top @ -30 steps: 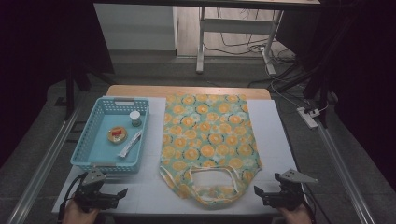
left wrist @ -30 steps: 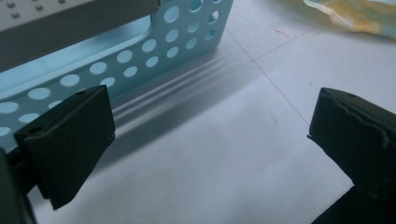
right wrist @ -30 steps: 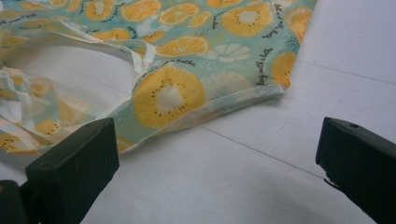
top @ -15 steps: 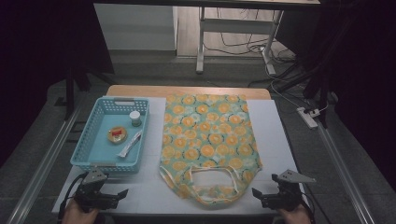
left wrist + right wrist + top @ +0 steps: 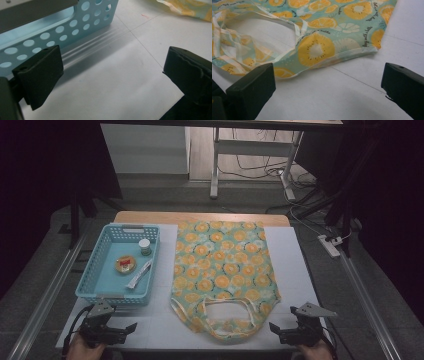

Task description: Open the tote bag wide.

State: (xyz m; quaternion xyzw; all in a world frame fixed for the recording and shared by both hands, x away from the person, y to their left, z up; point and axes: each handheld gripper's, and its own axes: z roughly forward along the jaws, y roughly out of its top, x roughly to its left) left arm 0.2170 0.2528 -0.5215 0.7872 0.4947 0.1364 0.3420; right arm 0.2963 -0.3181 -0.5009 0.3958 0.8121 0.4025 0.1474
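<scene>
**Both grippers parked at the near edge, tote bag untouched**

Over the last second almost nothing has moved: the left gripper sits where it was at about 7 o'clock on the table, and the right gripper has only nudged slightly at 5 o'clock. I read this as the work not yet begun, with a first reach for the bag or the basket still to come.

The tote bag lies flat at the table's centre, mouth and handles toward 6 o'clock. It is thin, limp cloth, teal with orange citrus slices and pale binding along its hem, slightly rumpled at the handles. The right gripper's jaws stand wide apart and hold nothing, with the bag's near corner just beyond them.

The left gripper's jaws are equally wide and empty, over bare white table, with the basket just ahead. That basket is rigid light-blue plastic, perforated with round holes. It holds a small jar, a round packet and a slim white sachet.
</scene>
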